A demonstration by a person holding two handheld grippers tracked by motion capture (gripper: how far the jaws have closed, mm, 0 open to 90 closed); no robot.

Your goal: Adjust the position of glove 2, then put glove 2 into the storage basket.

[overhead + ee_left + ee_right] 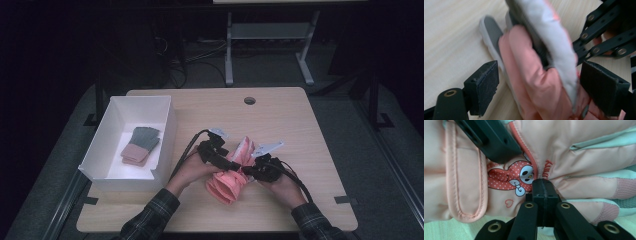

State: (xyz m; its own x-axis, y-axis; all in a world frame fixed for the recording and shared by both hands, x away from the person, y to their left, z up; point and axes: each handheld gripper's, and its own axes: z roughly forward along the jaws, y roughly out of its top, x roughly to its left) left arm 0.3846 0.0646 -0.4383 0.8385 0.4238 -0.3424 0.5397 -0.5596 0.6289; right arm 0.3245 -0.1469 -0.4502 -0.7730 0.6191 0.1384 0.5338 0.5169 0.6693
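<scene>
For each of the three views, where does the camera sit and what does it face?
High view: above the person's side, facing forward and down on the table; both forearms, left tool, right tool.
Left tool view: looks along its open jaws at the pink glove.
Right tool view: looks along its shut jaws at the glove.
All three share the glove.

White box (102, 145) at the table's (300, 130) left edge, grey-and-pink glove pair (140, 145) lying flat inside it, round hole (249, 100) near the table's far edge, grey stand (270, 35) and cables (185, 62) on the floor behind
</scene>
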